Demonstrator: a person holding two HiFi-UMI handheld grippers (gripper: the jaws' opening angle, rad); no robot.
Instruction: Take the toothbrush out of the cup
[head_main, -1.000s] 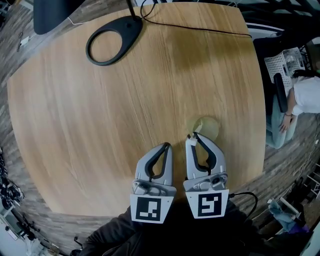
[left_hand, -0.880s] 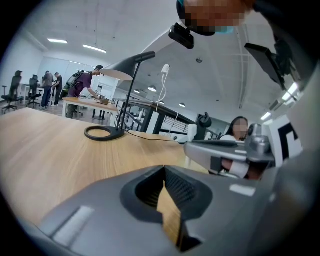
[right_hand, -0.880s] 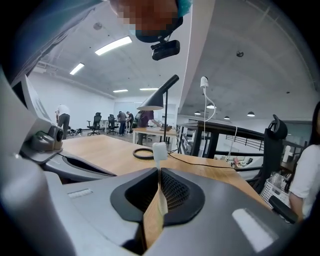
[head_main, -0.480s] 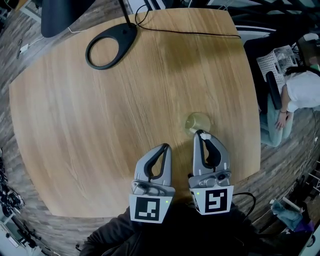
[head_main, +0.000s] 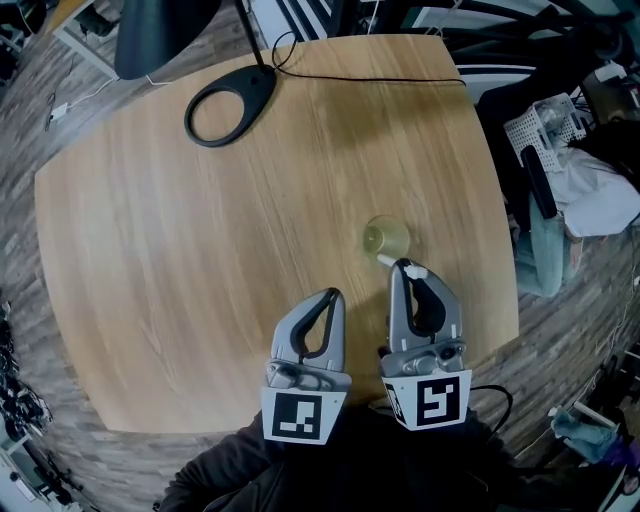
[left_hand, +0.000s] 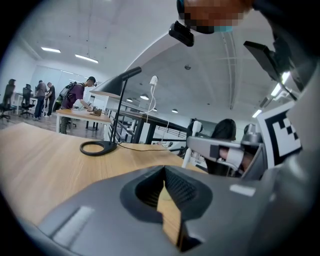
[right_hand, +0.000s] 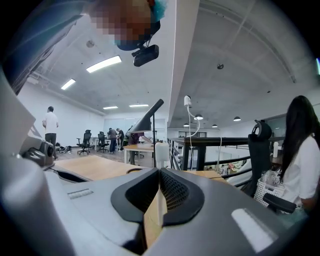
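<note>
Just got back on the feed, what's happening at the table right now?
A person is working two handheld grippers over a wooden table. The right gripper has its jaws shut on the white toothbrush, one end of which pokes up past the jaw tips, right beside the pale cup. Whether its lower end has cleared the cup can't be told. The left gripper is shut and empty, held alongside.

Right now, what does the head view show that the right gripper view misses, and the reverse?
Only the head view shows the translucent yellowish plastic cup and the grippers' black-and-white square markers. Only the right gripper view shows the strip ceiling lights and people standing far off. Both show the white toothbrush pinched between the fingers of the right gripper, the pale wooden table and the black desk lamp.
</note>
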